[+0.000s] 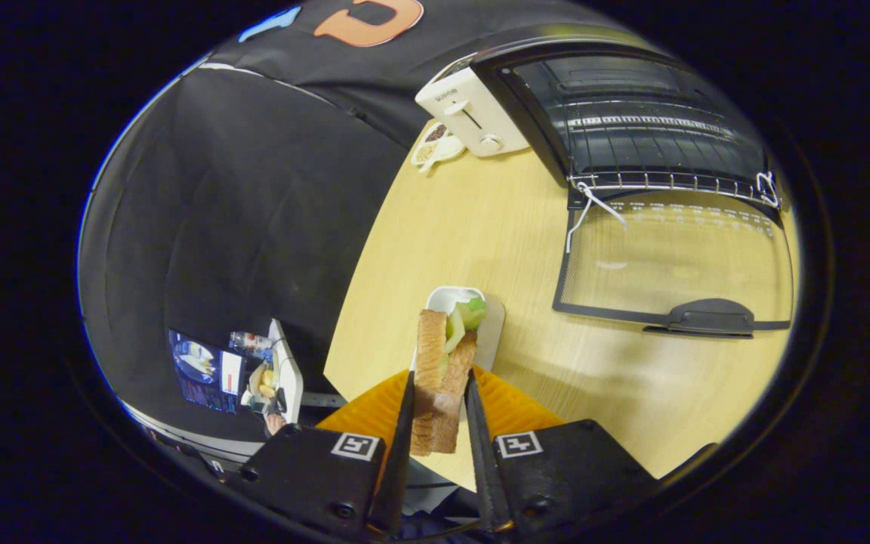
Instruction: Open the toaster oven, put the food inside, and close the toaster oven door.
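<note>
My gripper (439,393) is shut on a sandwich (441,370), two slices of toasted bread with green lettuce poking out at the far end. Both fingers press on its sides and hold it above a small white plate (489,332) on the wooden table (495,227). Well beyond the fingers and to the right stands the black toaster oven (631,113). Its glass door (677,261) is folded down flat onto the table, handle toward me. The wire rack (669,180) shows at the oven mouth.
A white pop-up toaster (469,113) stands left of the oven, with a small white dish of seeds (435,143) beside it. An orange mat (510,404) lies under the fingers near the table's front edge. Left of the table, a tablet on a stand (284,374).
</note>
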Demonstrator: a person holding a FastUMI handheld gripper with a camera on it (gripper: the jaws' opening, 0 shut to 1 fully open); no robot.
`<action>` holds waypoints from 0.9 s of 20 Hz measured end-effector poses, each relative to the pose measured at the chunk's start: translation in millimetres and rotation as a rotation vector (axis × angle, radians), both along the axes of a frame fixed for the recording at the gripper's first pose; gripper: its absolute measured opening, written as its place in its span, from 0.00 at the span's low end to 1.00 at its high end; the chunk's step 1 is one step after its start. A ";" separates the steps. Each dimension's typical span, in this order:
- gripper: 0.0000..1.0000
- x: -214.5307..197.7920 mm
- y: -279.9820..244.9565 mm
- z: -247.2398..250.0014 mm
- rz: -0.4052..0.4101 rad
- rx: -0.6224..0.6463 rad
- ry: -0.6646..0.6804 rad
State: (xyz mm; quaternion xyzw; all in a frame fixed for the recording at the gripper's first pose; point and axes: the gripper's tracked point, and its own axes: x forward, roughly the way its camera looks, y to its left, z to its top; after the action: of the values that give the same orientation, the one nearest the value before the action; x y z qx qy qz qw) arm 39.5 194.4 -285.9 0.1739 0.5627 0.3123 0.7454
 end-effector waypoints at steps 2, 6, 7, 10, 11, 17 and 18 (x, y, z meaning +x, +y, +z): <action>0.39 -1.1 -1.2 3.6 -0.006 0.011 -0.002; 0.36 -6.3 -3.1 29.6 -0.022 0.106 -0.003; 0.36 -5.6 -4.5 39.1 -0.038 0.147 0.001; 0.36 8.1 -12.6 64.3 -0.124 0.286 0.002; 0.36 17.7 -19.0 69.0 -0.176 0.319 -0.016; 0.36 76.2 -70.5 68.0 -0.557 0.465 -0.091; 0.36 85.2 -79.6 75.0 -0.615 0.526 -0.135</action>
State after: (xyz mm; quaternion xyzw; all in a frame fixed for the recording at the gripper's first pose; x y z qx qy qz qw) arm 124.7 114.7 -210.9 0.4978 0.3354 0.2188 0.7693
